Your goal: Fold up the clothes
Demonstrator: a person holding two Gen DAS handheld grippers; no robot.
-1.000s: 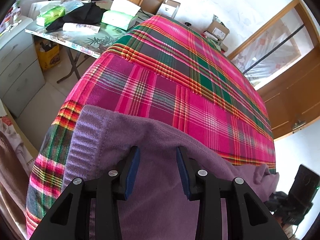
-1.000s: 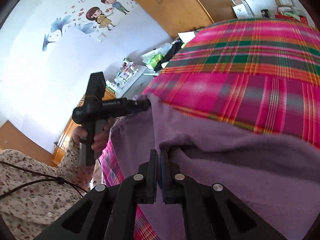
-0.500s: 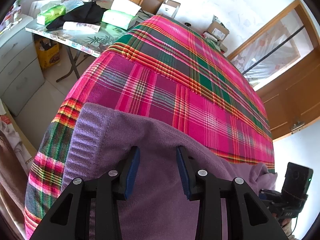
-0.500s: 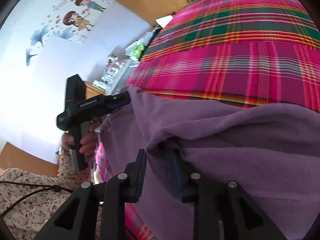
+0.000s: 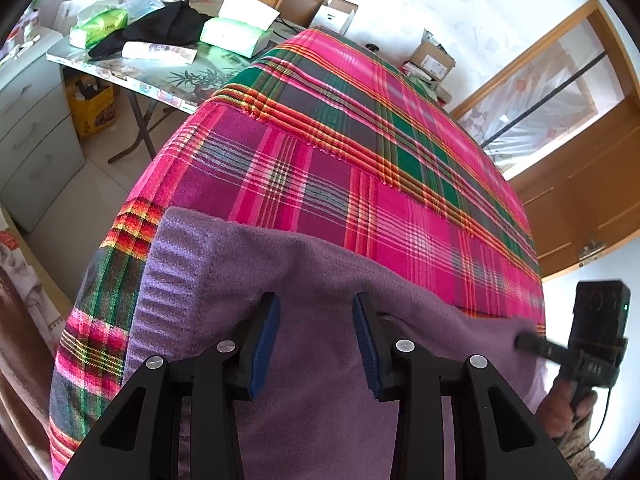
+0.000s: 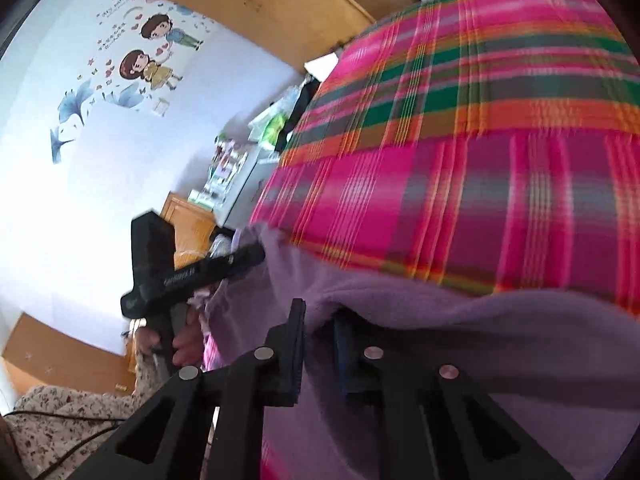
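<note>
Left gripper (image 5: 316, 336) spread, right gripper (image 6: 320, 344) spread, both over purple garment (image 5: 304, 280) lying flat on plaid cover (image 5: 360, 152); fold stage unclear.

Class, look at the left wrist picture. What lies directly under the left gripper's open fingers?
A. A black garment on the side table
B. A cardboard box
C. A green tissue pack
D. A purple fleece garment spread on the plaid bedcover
D: the left gripper has its blue-padded jaws apart over the purple fleece garment, which lies spread on the near end of the plaid bedcover.
</note>
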